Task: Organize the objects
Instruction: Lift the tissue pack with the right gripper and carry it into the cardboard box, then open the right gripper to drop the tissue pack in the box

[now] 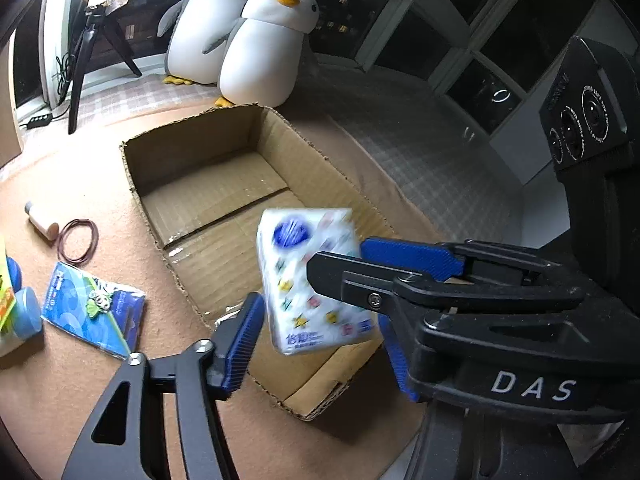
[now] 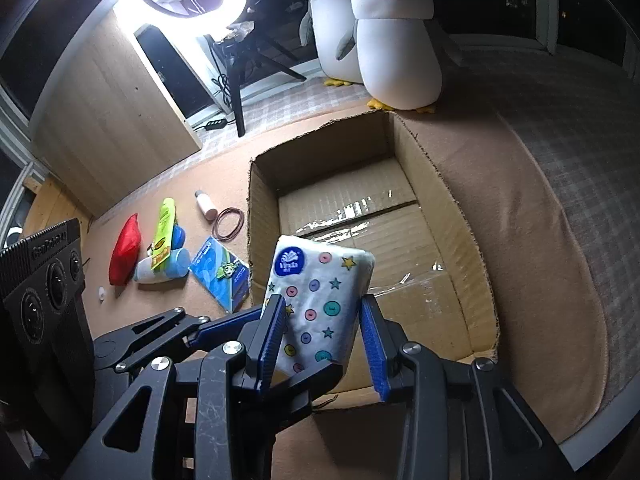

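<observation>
Tissue pack stands upright, logo end up, above open box.

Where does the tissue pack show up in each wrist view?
Left wrist: the tissue pack sits centre frame, over the near end of the cardboard box, with the right tool on it.
Right wrist: the pack is at lower centre, between that tool's fingers.
Shared landmark: the open cardboard box.

Tissue pack above box, penguins behind.
</observation>
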`<act>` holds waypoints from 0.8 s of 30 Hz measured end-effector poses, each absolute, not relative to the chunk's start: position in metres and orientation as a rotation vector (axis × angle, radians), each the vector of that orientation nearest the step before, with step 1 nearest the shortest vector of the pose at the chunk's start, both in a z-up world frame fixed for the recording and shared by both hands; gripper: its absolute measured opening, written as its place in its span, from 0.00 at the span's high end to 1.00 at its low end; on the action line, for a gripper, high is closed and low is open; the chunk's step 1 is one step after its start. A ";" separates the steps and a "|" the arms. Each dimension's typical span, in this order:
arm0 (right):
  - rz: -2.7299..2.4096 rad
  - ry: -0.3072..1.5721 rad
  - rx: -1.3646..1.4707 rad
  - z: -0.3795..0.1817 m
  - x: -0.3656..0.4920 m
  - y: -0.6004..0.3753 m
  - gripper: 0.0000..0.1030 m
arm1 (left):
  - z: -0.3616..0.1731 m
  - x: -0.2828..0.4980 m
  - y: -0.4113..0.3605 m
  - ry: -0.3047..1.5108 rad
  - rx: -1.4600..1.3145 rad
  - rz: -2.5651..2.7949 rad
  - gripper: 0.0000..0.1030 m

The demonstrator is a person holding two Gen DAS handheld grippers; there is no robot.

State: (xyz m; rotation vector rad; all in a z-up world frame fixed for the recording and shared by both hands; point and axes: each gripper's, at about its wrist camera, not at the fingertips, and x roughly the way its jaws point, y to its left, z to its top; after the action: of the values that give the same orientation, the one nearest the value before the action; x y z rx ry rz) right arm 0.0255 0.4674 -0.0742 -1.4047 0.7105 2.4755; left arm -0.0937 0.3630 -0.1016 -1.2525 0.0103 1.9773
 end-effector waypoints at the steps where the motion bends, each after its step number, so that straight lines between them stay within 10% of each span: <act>1: 2.472 0.705 -1.402 -0.074 0.026 0.468 0.59 | -0.101 -0.093 0.361 0.012 -1.250 1.982 0.36; 3: 2.466 0.702 -1.380 -0.073 0.027 0.468 0.43 | -0.099 -0.091 0.357 0.012 -1.248 1.991 0.36; 24: 2.540 0.703 -1.315 -0.069 0.009 0.414 0.42 | -0.100 -0.105 0.207 -0.089 -1.336 2.164 0.36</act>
State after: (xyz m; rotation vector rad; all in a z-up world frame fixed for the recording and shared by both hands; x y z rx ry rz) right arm 0.0090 0.4143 -0.0688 -1.3152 0.7025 2.5398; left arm -0.1050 0.2069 -0.1001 -1.3363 -0.0893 2.1643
